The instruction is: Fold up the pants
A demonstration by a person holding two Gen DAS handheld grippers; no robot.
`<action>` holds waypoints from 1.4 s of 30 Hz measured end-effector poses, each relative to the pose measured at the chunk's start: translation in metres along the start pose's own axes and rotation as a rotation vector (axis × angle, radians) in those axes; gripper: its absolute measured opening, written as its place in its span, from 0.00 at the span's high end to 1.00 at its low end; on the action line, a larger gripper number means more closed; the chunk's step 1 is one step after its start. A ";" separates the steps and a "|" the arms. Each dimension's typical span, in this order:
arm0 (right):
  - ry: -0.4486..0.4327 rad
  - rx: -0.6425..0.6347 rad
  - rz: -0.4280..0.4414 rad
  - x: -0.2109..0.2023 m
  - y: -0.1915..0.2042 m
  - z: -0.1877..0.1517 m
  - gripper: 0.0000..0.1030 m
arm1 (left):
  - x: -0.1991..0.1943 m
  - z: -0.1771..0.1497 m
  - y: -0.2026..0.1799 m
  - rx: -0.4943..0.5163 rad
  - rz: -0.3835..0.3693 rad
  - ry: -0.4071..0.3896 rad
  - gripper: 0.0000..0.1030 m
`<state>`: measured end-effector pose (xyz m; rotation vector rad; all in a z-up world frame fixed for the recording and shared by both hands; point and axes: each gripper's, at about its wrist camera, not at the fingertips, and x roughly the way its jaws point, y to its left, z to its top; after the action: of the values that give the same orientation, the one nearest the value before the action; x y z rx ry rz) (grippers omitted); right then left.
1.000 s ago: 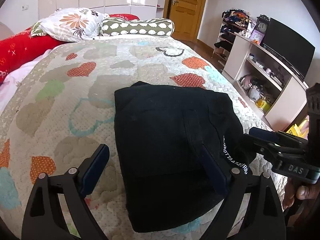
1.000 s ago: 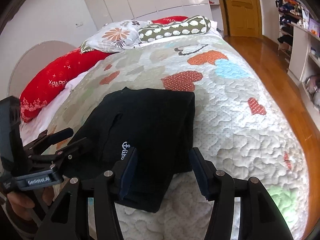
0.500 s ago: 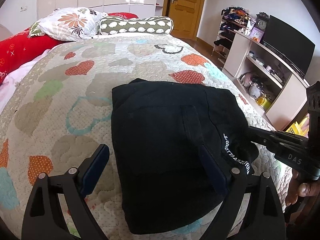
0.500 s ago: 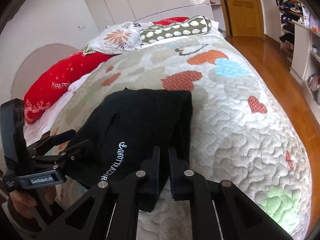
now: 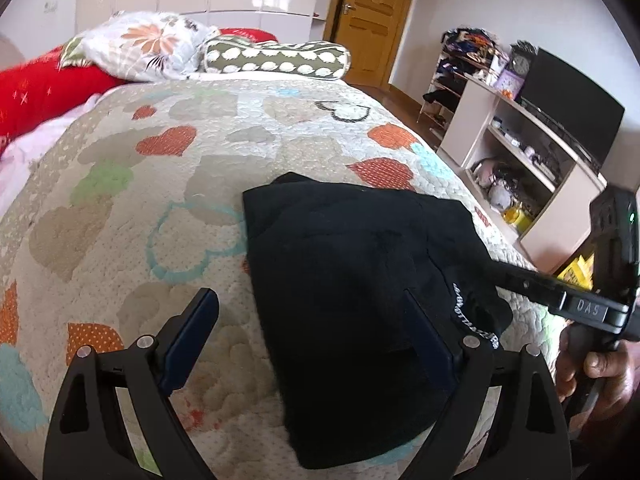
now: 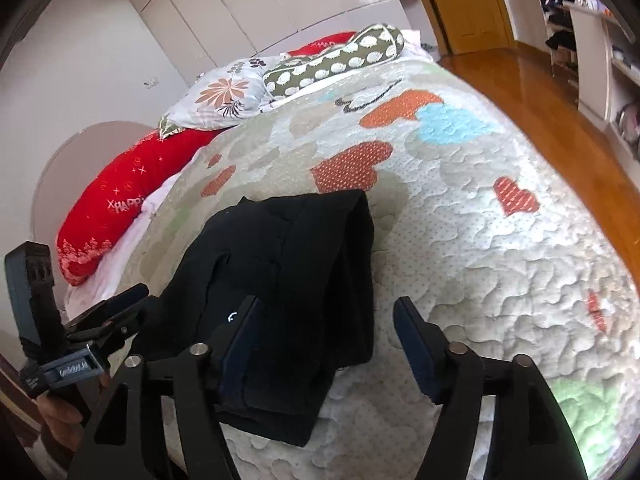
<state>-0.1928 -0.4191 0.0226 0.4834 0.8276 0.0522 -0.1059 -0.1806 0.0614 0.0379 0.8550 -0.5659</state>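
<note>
Your bed (image 5: 120,208) fills most of both views, under a quilted cream cover stitched in wavy lines and patched with hearts in orange, teal, green and taupe. Along its far edge, at the upper left of each frame, lie a long red pillow (image 6: 120,196), a white floral one (image 5: 148,44) and an olive bolster (image 5: 276,58) dotted with pale ovals.

The pants (image 5: 360,280) lie folded into a soft, matte black bundle, roughly rectangular, at lower centre of the left view and lower centre-left of the right view, near the bed's near edge. White lettering shows on the edge toward the lower right in the left view.

Your left gripper (image 5: 316,340) stands wide open, one pad over the quilt, the other over the black cloth, clamping nothing. Your right gripper (image 6: 326,344) has just been opening; its jaws are apart, straddling the near corner of the pants, and its pads are not pressing on the cloth.
</note>
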 end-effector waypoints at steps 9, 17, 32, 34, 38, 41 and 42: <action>0.029 0.001 0.062 0.021 -0.002 0.000 0.19 | 0.013 0.004 0.029 -0.067 -0.014 0.047 0.07; 0.031 -0.044 0.098 0.033 0.004 0.001 0.14 | 0.031 0.003 0.034 -0.113 -0.104 0.108 0.05; 0.004 -0.066 0.157 0.040 0.028 -0.002 0.51 | 0.041 0.003 0.009 -0.032 -0.201 0.126 0.44; -0.003 -0.079 0.155 0.035 0.035 0.001 0.53 | 0.032 0.006 0.011 -0.031 -0.205 0.111 0.59; -0.038 -0.106 0.209 0.021 0.060 0.015 0.54 | 0.010 0.017 0.018 -0.019 -0.208 0.077 0.69; -0.057 -0.153 0.240 0.020 0.089 0.028 0.54 | -0.011 0.028 0.028 -0.001 -0.183 0.026 0.69; -0.061 -0.161 0.250 0.023 0.098 0.032 0.54 | -0.016 0.032 0.033 -0.005 -0.175 0.013 0.69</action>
<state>-0.1399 -0.3389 0.0678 0.4321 0.6929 0.3310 -0.0756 -0.1531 0.0872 -0.0379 0.8774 -0.7283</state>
